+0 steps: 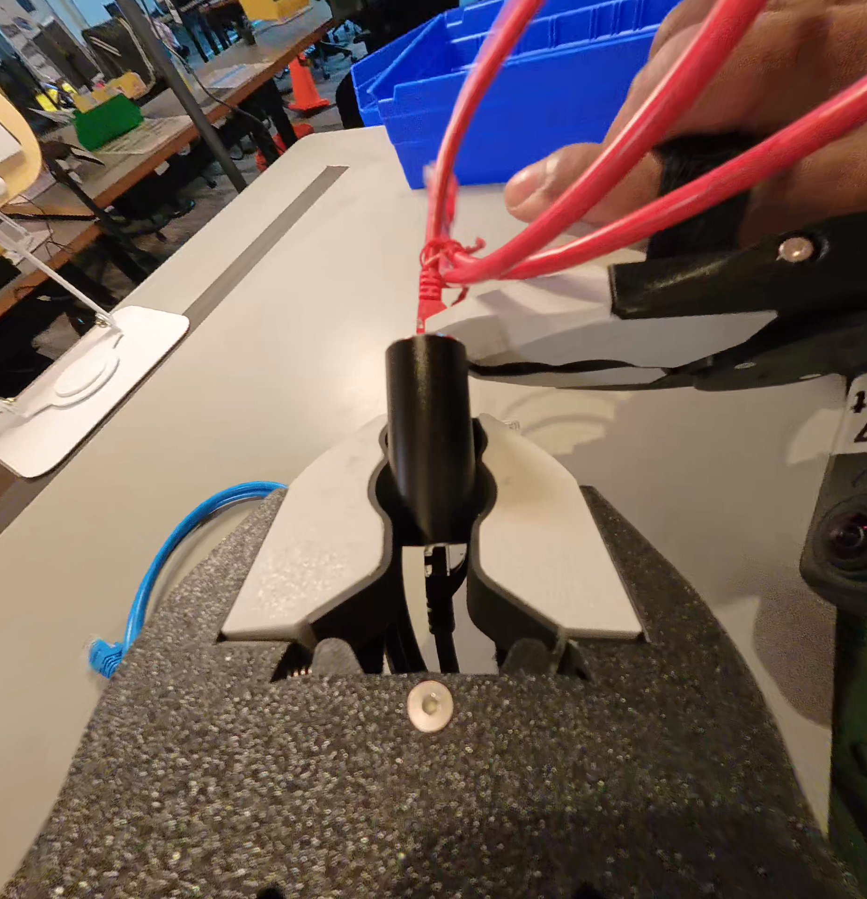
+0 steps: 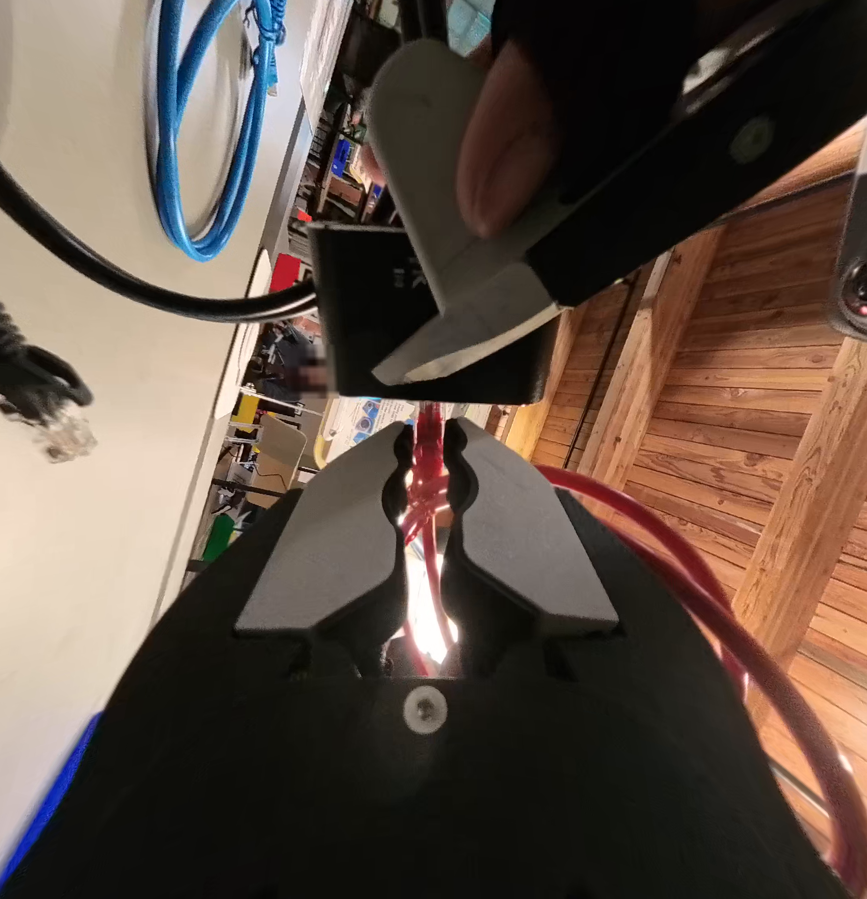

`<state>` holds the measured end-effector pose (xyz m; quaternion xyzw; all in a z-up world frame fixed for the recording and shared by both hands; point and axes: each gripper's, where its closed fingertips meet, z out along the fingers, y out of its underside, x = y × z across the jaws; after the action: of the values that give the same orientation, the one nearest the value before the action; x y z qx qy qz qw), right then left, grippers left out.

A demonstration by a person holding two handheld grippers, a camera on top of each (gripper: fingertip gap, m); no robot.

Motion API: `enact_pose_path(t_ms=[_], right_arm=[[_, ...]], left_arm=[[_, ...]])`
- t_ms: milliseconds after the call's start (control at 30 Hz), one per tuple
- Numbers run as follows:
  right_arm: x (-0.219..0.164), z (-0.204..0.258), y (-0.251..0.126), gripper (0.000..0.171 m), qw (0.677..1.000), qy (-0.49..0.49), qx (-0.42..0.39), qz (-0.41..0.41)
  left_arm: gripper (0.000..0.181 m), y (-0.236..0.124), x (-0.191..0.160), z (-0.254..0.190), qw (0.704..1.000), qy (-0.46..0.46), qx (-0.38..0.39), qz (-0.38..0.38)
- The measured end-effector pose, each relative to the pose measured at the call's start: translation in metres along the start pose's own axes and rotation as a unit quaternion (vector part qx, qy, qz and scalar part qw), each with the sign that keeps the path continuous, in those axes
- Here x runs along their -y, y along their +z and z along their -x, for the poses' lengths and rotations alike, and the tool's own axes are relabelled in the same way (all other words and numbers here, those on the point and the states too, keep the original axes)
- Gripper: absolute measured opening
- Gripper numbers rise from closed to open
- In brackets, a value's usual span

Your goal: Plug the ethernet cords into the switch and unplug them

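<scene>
1. Switch [image 1: 427, 438]: small black box, held edge-on in the left wrist view, so it reads as a narrow dark block. In the right wrist view its flat black face [image 2: 373, 301] shows, with a black cord [image 2: 130, 277] entering one edge.
2. Red ethernet cord [image 1: 592, 204]: looped, several strands bundled near the plug [image 1: 427, 292], which points down at the top edge of the switch. Whether it is seated, can't tell.
3. Blue ethernet cord [image 2: 203, 146]: coiled flat on the pale surface [image 1: 227, 389], well apart from the switch. One blue plug [image 1: 103, 656] shows beside the left gripper body.
4. Loose black plug with clear tip [image 2: 57, 418] sits at the left edge of the right wrist view, blurred.
5. Left gripper [image 1: 434, 486]: jaws closed round the switch, clamping it in the notch between the grey fingers [image 1: 324, 525]. The switch stands up out of the notch.
6. Right gripper [image 2: 427, 467]: jaws nearly closed, pinching the red cord just behind its plug, aimed at the switch edge. In the left wrist view it comes in from the right [image 1: 470, 340], tips just beside the switch top.
7. A hand [image 1: 713, 97] wraps the right gripper handle, red loops draped across the fingers.
8. Blue plastic bins [image 1: 519, 97] sit at the far side of the surface; contents not visible.
9. A white flat stand base [image 1: 91, 384] rests at the surface's left edge.
</scene>
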<state>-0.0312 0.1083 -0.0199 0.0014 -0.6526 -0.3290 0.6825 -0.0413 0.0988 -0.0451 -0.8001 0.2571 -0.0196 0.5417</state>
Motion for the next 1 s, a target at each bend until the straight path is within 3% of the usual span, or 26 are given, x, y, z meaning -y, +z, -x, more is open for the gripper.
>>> enact_pose_path(t_ms=[400, 1000], right_arm=[[0.006, 0.009, -0.004, 0.013, 0.999, 0.005, -0.013, -0.036], [0.021, 0.01, -0.01, 0.012, 0.993, 0.036, -0.005, -0.11]], left_arm=[[0.028, 0.003, -0.01, -0.003, 0.999, 0.037, -0.018, 0.035], [0.028, 0.003, -0.01, -0.01, 0.996, 0.07, -0.047, 0.004]])
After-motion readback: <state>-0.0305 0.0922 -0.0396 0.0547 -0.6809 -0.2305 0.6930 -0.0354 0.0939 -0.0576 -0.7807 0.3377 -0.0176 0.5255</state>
